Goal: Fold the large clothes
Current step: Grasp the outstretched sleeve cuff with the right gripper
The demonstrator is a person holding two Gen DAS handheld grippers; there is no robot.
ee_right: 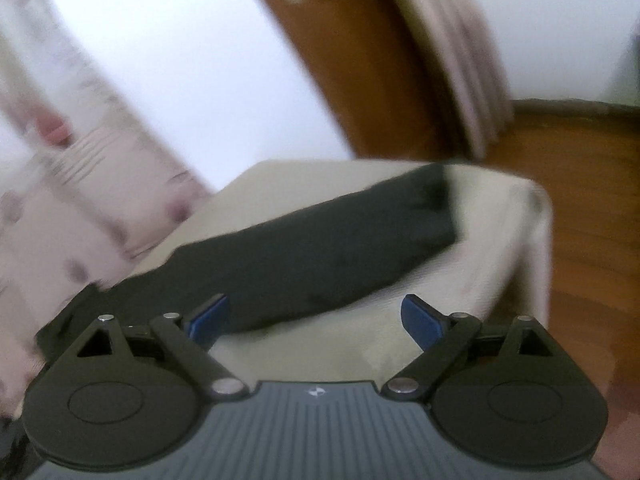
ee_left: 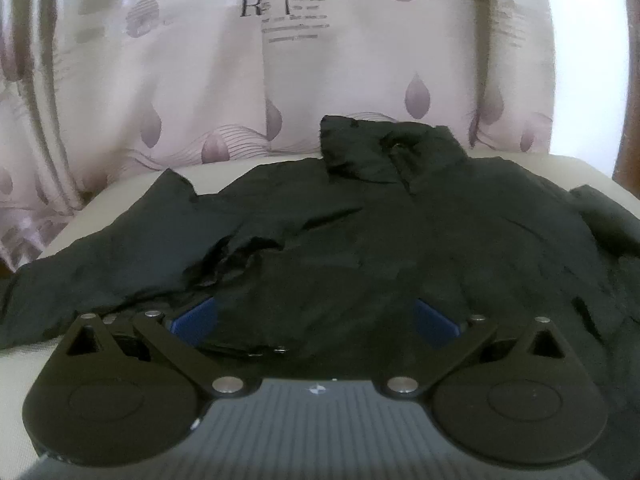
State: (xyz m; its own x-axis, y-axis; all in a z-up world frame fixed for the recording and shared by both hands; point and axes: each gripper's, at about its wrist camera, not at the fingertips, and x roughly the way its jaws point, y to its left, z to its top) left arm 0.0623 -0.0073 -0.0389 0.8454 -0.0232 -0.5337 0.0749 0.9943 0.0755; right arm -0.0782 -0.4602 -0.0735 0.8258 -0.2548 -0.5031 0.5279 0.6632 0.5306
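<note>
A large black jacket (ee_left: 360,232) lies spread flat on a cream-covered table (ee_left: 120,208), collar at the far side, sleeves out to both sides. My left gripper (ee_left: 316,320) is open, its blue pads (ee_left: 196,316) low over the jacket's near hem; whether they touch the cloth I cannot tell. In the blurred right wrist view, one black sleeve (ee_right: 340,240) stretches toward the table's far corner. My right gripper (ee_right: 316,320) is open and empty above the sleeve's near edge and the cream cover (ee_right: 360,340).
A pink patterned curtain (ee_left: 240,60) hangs behind the table. In the right wrist view the table corner (ee_right: 536,208) drops off to a brown wooden floor (ee_right: 592,240), with a wooden post (ee_right: 360,60) and curtain behind.
</note>
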